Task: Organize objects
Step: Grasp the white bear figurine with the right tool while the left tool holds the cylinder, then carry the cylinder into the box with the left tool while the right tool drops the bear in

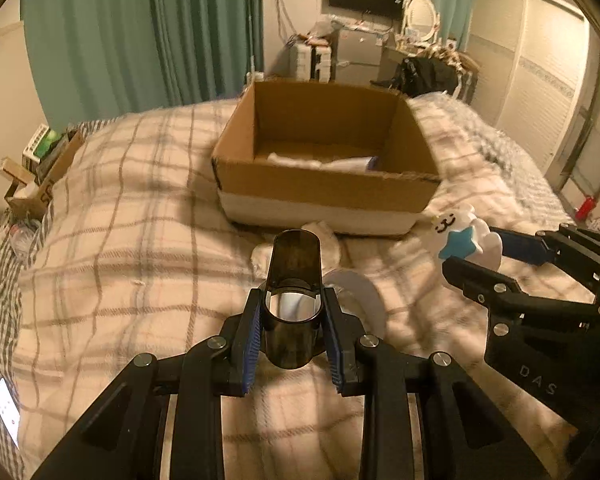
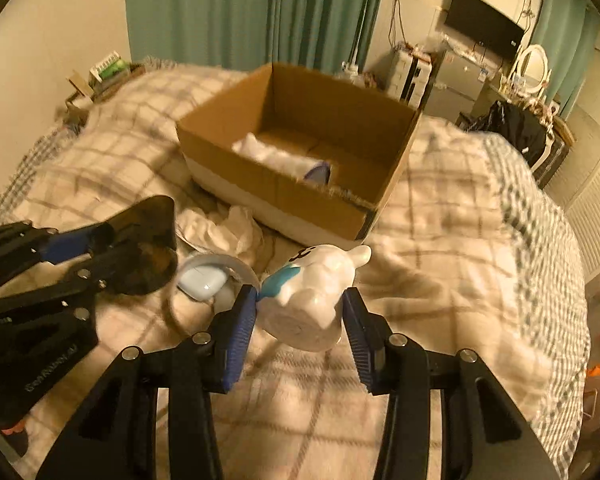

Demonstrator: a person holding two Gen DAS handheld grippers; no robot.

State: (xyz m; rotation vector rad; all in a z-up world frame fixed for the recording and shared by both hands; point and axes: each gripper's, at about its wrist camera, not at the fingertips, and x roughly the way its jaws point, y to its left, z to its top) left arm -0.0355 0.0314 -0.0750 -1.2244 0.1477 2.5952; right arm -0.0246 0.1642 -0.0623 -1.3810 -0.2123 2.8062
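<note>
Gripping a dark translucent case (image 1: 294, 304) in the left gripper (image 1: 294, 340), clamping a white figurine (image 2: 312, 300) in the right gripper (image 2: 300, 332), both held above the plaid blanket (image 1: 120, 240), just short of the open cardboard box (image 1: 324, 188)

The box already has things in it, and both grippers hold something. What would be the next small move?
Probably carry the toy forward over the box rim: the right gripper already holds it, and the box is open just ahead.
</note>
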